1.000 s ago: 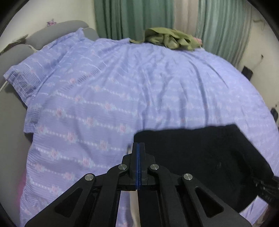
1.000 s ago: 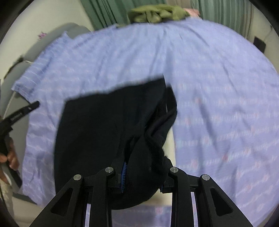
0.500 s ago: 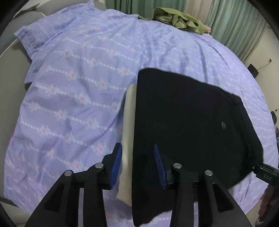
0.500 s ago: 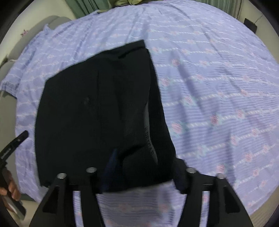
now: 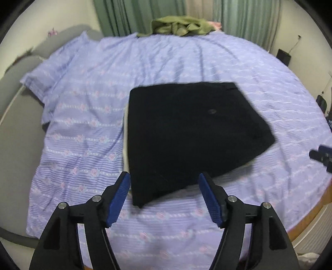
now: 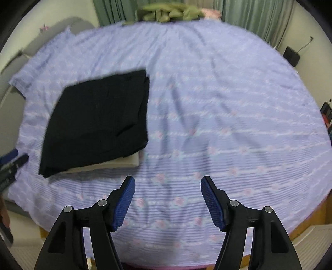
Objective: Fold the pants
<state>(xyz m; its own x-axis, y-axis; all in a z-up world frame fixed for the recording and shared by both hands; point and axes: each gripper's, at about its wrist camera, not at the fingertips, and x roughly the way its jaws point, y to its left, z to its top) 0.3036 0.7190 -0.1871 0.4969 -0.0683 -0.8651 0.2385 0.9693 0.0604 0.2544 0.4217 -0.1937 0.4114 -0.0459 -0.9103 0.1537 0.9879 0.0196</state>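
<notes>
The black pants (image 5: 186,133) lie folded into a flat, roughly square stack on the purple bedspread (image 5: 87,116), on top of a pale folded piece whose edge shows beneath. In the right wrist view the pants (image 6: 99,116) lie at the left, with the pale piece (image 6: 116,164) under their near edge. My left gripper (image 5: 165,198) is open and empty, just short of the pants' near edge. My right gripper (image 6: 168,200) is open and empty over bare bedspread, to the right of the pants.
A crumpled olive-green garment (image 5: 180,26) lies at the bed's far edge, before green curtains (image 5: 124,16). A pillow in matching purple (image 5: 56,68) lies at the far left. The wooden bed edge (image 5: 311,214) runs at the near right. The bedspread also fills the right wrist view (image 6: 228,103).
Both grippers have opened, let go of the pants and drawn back toward the near edge of the bed. The pants now lie flat and folded on the bed.
</notes>
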